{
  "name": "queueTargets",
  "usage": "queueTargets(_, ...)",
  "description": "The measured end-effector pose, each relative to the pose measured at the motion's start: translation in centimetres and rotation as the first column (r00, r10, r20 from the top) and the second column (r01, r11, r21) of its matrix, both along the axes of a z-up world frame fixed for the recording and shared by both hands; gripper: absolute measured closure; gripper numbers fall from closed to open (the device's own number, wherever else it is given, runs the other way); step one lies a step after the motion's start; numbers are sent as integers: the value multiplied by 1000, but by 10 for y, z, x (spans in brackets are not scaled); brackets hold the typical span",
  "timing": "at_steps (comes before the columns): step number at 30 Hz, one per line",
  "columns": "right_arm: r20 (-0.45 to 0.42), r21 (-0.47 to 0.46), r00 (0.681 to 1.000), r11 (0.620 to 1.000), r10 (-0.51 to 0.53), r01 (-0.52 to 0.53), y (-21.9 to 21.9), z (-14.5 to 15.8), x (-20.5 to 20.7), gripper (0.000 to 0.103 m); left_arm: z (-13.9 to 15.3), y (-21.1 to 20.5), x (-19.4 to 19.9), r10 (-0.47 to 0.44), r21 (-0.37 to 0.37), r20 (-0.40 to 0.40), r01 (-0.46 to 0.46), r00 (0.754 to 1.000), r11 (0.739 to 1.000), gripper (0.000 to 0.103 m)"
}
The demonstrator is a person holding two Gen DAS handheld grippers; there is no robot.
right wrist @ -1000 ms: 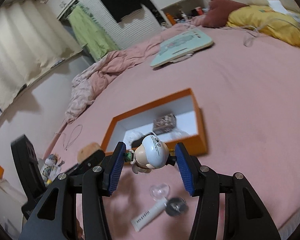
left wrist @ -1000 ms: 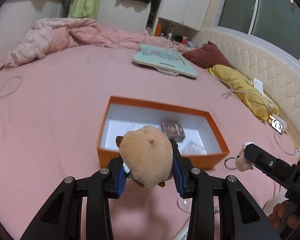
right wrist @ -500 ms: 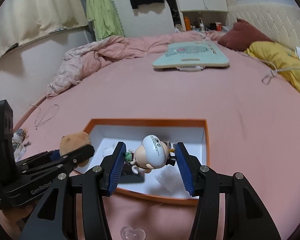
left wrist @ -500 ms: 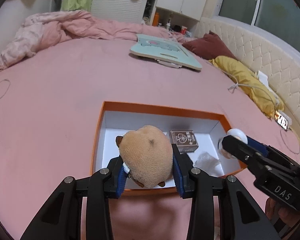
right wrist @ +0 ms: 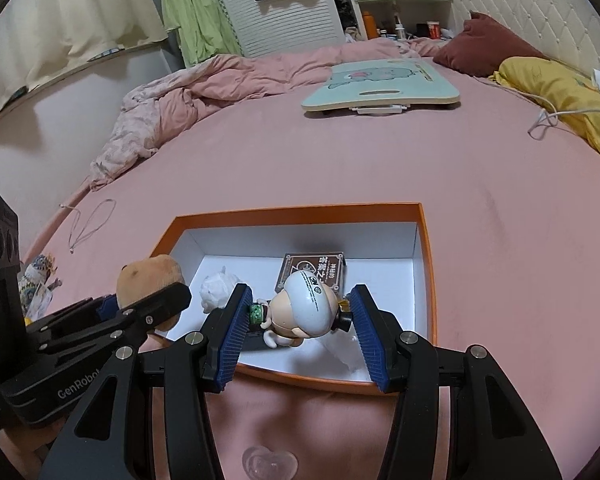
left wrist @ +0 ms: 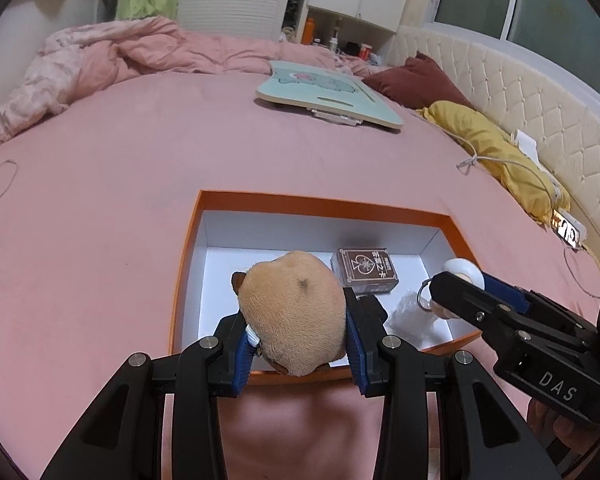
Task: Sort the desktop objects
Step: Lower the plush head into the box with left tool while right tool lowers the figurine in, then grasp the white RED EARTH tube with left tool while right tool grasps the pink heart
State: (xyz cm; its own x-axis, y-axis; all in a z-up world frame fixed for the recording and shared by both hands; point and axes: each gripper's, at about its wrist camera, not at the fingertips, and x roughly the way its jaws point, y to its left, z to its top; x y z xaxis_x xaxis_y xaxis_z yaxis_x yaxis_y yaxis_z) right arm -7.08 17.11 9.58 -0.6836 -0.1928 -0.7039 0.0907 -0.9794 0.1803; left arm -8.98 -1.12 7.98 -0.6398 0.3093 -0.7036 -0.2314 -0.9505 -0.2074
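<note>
Tan plush, short-napped and rounded, filled the left claw: the small stuffed animal toy was clamped between the blue ribbed pads, hanging over the near left part of the open orange cardboard box with its white lining, which sat on the pink bedspread. It looked light and squashy, likely to give under pressure without slipping, so a grip across its fat middle seemed the right hold. Inside the box lay a brown deck of playing cards and a crumpled bit of clear plastic wrap. Further right, the right claw was clamped on a small hard plastic figurine with a glossy white cap, held above the box's near edge. Smooth and rigid, that figure could probably twist out sideways; its protruding side parts, where the pads pressed, appeared the surest purchase. A clear heart-shaped trinket lay on the bedspread outside the box.
</note>
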Motion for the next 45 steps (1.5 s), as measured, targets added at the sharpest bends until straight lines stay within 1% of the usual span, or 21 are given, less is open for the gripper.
queueTargets(9, 1, 0, 1000, 1000, -9, 9, 1, 0, 0, 51, -1, 1, 2, 1, -6, 6, -1, 1000, 1000, 66)
queueTargets(20, 8, -5, 1000, 1000, -16, 16, 2, -1, -1, 51, -5, 0, 1, 8, -1, 18, -8, 1000, 1000, 62)
queueTargets(22, 7, -6, 1000, 1000, -19, 19, 2, -1, -1, 50, -5, -1, 0, 16, 5, 15, -16, 1000, 1000, 58)
queueTargets(24, 6, -11, 1000, 1000, -25, 25, 3, -1, -1, 50, -4, -1, 1, 18, 15, 9, -18, 1000, 1000, 56)
queueTargets(25, 3, -14, 1000, 999, -31, 31, 4, 0, -1, 50, -4, -1, 1, 20, 14, 6, -20, 1000, 1000, 48)
queueTargets(26, 0, -17, 999, 999, -36, 36, 5, 0, -1, 50, -3, -1, 2, 24, 13, -1, -24, 1000, 1000, 42)
queueTargets(27, -4, -18, 999, 999, -42, 42, 5, 1, 0, 50, -2, -1, 3, 30, 11, -11, -30, 999, 999, 33)
queueTargets(28, -13, -16, 999, 999, -48, 47, 6, 2, 0, 50, -1, -1, 3, 35, 11, -20, -35, 999, 999, 28)
queueTargets(30, -28, -7, 998, 998, -56, 56, 6, 5, 1, 50, 0, -2, 4, 43, 15, -32, -42, 999, 999, 27)
queueTargets(37, -42, 18, 996, 997, -79, 80, 7, 8, 3, 50, 0, -2, 8, 47, 17, -26, -47, 999, 999, 26)
queueTargets(45, -83, 104, 993, 990, -83, 92, 6, 18, 24, 50, 7, -6, 35, 38, -14, -46, -39, 998, 999, 24)
